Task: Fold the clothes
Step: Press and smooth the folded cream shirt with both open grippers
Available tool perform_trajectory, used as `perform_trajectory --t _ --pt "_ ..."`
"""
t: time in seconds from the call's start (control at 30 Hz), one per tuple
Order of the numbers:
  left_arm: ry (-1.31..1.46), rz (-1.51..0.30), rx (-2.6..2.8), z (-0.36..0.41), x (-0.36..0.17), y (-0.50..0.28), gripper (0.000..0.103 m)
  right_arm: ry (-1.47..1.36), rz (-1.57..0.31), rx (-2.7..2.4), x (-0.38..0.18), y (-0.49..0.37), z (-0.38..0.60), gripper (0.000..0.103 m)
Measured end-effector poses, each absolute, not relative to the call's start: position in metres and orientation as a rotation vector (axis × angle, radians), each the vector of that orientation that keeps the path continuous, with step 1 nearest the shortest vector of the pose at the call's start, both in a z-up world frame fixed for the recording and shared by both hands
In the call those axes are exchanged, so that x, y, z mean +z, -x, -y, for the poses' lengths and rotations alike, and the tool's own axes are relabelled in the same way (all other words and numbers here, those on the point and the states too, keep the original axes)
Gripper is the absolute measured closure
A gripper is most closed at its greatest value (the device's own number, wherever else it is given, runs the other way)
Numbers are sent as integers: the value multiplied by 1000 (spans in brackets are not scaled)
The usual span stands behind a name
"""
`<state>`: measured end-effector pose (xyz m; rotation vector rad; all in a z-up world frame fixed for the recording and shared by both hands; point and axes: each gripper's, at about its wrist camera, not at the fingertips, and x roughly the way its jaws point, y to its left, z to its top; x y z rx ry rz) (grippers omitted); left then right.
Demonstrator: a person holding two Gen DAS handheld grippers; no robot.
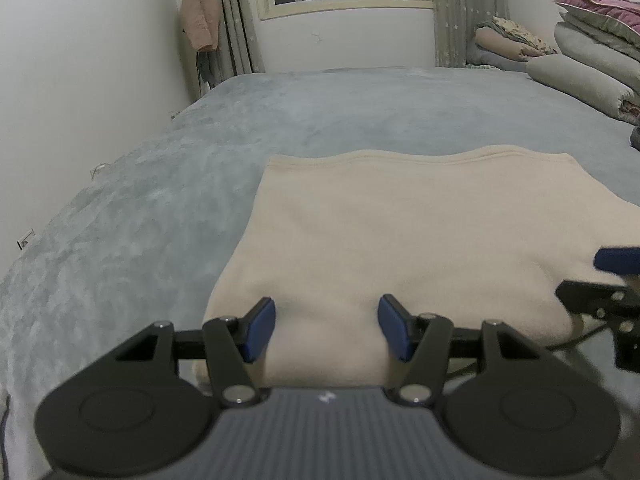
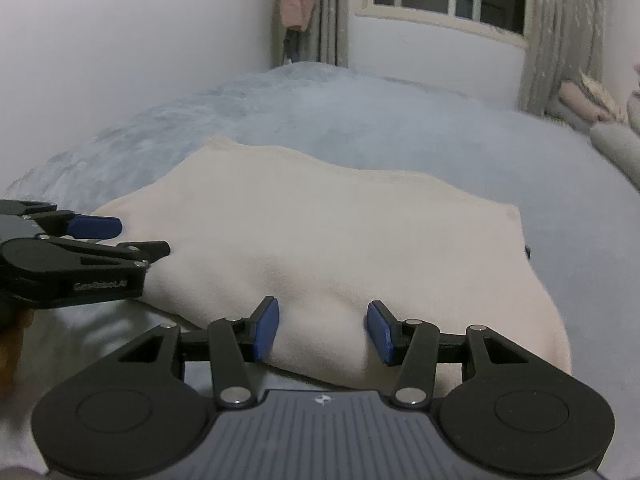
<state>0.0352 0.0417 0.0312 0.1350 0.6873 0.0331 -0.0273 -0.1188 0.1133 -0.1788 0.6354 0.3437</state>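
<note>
A cream garment lies folded in a flat rectangle on the grey bed cover; it also shows in the right wrist view. My left gripper is open, its blue pads over the garment's near folded edge, holding nothing. My right gripper is open over the same near edge, further right, also empty. The right gripper's blue pad shows at the right edge of the left wrist view. The left gripper shows at the left of the right wrist view.
The grey plush bed cover spreads around the garment. Stacked quilts and pillows sit at the far right. A white wall runs along the left, with a window, curtains and a hanging pink garment behind.
</note>
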Motion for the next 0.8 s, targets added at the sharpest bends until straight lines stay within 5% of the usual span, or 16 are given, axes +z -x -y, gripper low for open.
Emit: perform_trajectory --t 0.63,0.8 --pt "-126 -646 11 -37 51 -31 47 172 -645 379 105 29 110 52" --pt "-91 -624 -70 -25 56 -27 38 184 -637 371 101 33 106 49"
